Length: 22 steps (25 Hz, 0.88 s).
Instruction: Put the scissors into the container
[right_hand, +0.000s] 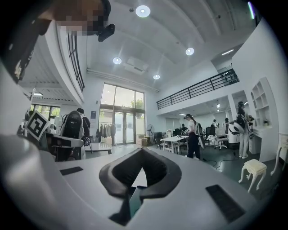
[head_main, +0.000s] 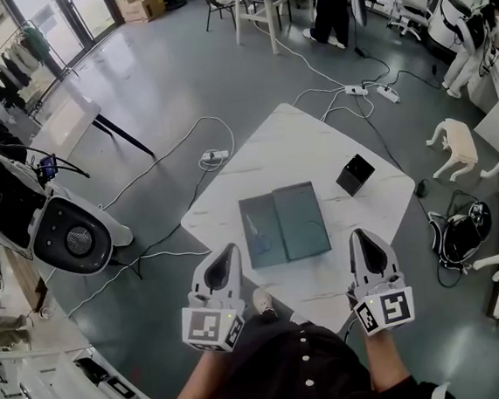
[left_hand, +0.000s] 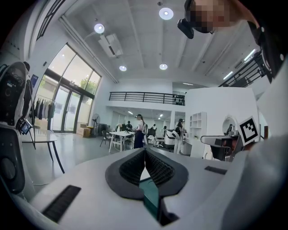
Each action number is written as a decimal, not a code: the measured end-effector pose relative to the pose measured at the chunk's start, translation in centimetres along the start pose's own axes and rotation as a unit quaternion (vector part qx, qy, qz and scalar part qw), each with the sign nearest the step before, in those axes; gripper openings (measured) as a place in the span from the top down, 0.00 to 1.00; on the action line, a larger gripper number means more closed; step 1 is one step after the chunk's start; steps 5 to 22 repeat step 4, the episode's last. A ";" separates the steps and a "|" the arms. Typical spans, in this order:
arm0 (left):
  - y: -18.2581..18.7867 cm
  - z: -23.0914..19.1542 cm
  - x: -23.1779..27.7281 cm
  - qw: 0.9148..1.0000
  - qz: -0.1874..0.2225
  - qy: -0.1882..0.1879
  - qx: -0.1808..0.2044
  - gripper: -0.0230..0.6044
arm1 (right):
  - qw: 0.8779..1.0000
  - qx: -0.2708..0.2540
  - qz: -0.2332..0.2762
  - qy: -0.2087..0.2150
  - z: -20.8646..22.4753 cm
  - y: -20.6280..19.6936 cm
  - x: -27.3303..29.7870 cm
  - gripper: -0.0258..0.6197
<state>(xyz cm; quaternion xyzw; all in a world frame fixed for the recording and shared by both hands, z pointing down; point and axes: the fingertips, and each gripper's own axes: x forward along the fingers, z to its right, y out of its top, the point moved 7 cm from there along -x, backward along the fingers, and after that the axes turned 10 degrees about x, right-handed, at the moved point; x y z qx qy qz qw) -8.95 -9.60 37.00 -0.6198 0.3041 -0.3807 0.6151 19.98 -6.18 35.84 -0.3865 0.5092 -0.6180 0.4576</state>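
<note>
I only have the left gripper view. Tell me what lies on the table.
Observer: In the head view, a dark green case lies open flat in the middle of the white table.
Operator: Report the right gripper.
Observer: The right gripper is shut with nothing between its jaws. It hangs over the table's near right edge, right of the case.
Operator: Find the scissors.
Observer: A thin pale thing lies on the case's left half. It may be the scissors, but it is too small to tell.
</note>
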 end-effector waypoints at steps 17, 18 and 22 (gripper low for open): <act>0.0 -0.1 -0.2 1.000 0.001 0.000 -0.004 0.92 | 1.000 -0.003 -0.001 0.003 -0.3 0.0 0.1 0.94; 0.0 -0.1 -0.2 1.000 0.001 0.000 -0.004 0.92 | 1.000 -0.003 -0.001 0.003 -0.3 0.0 0.1 0.94; 0.0 -0.1 -0.2 1.000 0.001 0.000 -0.004 0.92 | 1.000 -0.003 -0.001 0.003 -0.3 0.0 0.1 0.94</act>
